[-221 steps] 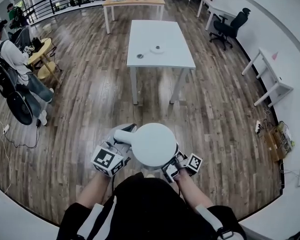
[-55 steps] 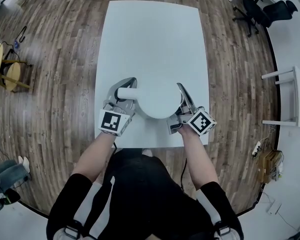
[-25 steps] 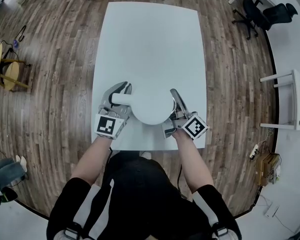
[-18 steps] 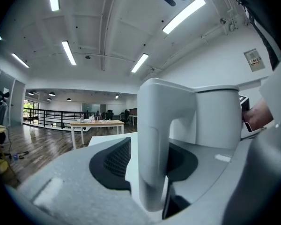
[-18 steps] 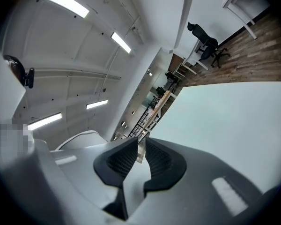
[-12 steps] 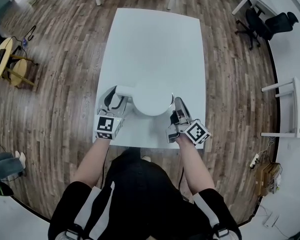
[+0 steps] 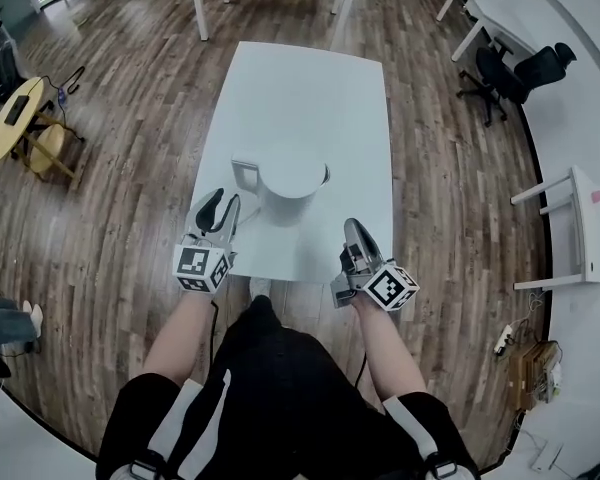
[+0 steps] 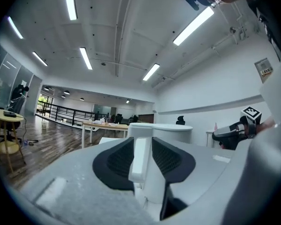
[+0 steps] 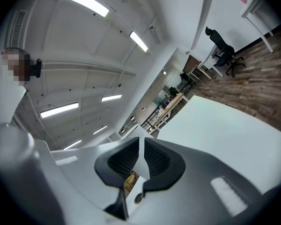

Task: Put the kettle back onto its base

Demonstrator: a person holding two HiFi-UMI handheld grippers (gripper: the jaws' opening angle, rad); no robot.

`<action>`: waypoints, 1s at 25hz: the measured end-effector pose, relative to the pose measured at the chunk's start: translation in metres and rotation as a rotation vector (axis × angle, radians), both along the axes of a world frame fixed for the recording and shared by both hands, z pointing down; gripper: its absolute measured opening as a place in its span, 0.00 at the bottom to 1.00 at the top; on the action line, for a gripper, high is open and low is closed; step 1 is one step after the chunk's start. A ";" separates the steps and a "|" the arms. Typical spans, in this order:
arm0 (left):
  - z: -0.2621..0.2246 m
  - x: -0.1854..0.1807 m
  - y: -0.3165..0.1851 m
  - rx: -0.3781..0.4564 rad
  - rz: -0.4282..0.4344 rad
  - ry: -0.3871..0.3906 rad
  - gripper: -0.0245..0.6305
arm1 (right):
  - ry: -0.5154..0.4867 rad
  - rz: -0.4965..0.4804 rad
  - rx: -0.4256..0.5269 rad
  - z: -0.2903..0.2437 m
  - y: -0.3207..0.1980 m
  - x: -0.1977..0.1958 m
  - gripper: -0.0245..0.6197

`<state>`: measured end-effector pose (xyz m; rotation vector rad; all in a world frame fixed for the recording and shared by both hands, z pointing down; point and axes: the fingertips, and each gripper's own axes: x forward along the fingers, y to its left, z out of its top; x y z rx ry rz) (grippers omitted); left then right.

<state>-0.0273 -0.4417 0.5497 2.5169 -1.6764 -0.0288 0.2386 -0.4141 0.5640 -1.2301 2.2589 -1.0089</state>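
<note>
Setting: open office with a wood-plank floor [image 7: 120, 168]. A black office chair [image 7: 520, 73] and a white side desk [image 7: 570, 218] stand at the right, and a round yellow table [image 7: 15, 118] at the far left. Ceiling strip lights show in both gripper views.

Surface: white rectangular table [image 7: 310, 78], its long axis running away from the person.

Item 1, kettle [image 7: 292, 173]: white and upright. It stands on the table's near half, roughly centred across the width. Its handle [image 7: 245, 175] points left. Whether a base lies beneath it cannot be told from above, since the body covers that spot.

Item 2, left gripper [image 7: 224, 202]: at the table's near-left edge, pointing level toward the handle, just short of it and not touching. It is released. Its pads [image 8: 118, 161] stand well apart, having just eased in a little from their widest. The handle shows through the gap ahead of them, and neither pad presses on it.

Item 3, right gripper [image 7: 353, 226]: over the table's near-right part, clear of the kettle, to its right and nearer the person. It is clenched on nothing. Its pads [image 9: 124, 161] are drawn almost together, leaving only a slim wedge of gap.

Item 4, person: bare forearms [image 7: 175, 338] and a black top, one gripper in each hand.
</note>
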 end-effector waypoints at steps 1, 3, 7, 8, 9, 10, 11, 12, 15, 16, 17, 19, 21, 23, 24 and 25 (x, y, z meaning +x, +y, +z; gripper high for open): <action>-0.007 0.003 0.011 0.011 0.004 0.011 0.21 | 0.006 -0.002 0.007 -0.004 0.007 0.000 0.09; -0.020 0.006 0.032 0.031 0.022 0.025 0.13 | 0.021 0.011 0.010 -0.009 0.020 0.001 0.07; -0.034 0.003 0.071 0.043 0.062 0.023 0.04 | 0.090 0.029 0.052 -0.020 0.046 -0.004 0.05; -0.035 0.001 0.079 0.040 0.068 0.023 0.04 | 0.112 0.030 0.064 -0.022 0.052 -0.005 0.05; -0.035 -0.001 0.086 0.037 0.072 0.022 0.04 | 0.131 0.031 0.076 -0.025 0.058 -0.007 0.05; -0.036 -0.004 0.091 0.036 0.073 0.021 0.04 | 0.146 0.031 0.087 -0.027 0.064 -0.009 0.05; -0.038 -0.006 0.095 0.037 0.073 0.019 0.04 | 0.159 0.030 0.096 -0.030 0.068 -0.011 0.05; -0.039 -0.008 0.098 0.040 0.072 0.018 0.04 | 0.171 0.027 0.104 -0.032 0.073 -0.015 0.05; -0.042 -0.014 0.109 0.045 0.080 0.024 0.04 | 0.224 0.012 0.132 -0.037 0.090 -0.027 0.05; -0.043 -0.016 0.112 0.042 0.085 0.029 0.04 | 0.251 0.009 0.145 -0.039 0.095 -0.031 0.05; -0.044 -0.017 0.116 0.039 0.091 0.035 0.04 | 0.281 0.009 0.158 -0.042 0.101 -0.033 0.05; -0.049 -0.020 0.124 0.040 0.108 0.046 0.04 | 0.329 0.015 0.175 -0.047 0.113 -0.039 0.05; -0.054 -0.027 0.134 0.048 0.120 0.053 0.04 | 0.346 0.029 0.183 -0.050 0.125 -0.045 0.05; -0.057 -0.038 0.142 0.057 0.123 0.058 0.04 | 0.342 0.053 0.185 -0.051 0.132 -0.053 0.05; -0.058 -0.043 0.145 0.060 0.123 0.064 0.04 | 0.338 0.066 0.185 -0.052 0.134 -0.056 0.05; -0.057 -0.047 0.147 0.061 0.124 0.071 0.04 | 0.337 0.078 0.187 -0.052 0.136 -0.060 0.05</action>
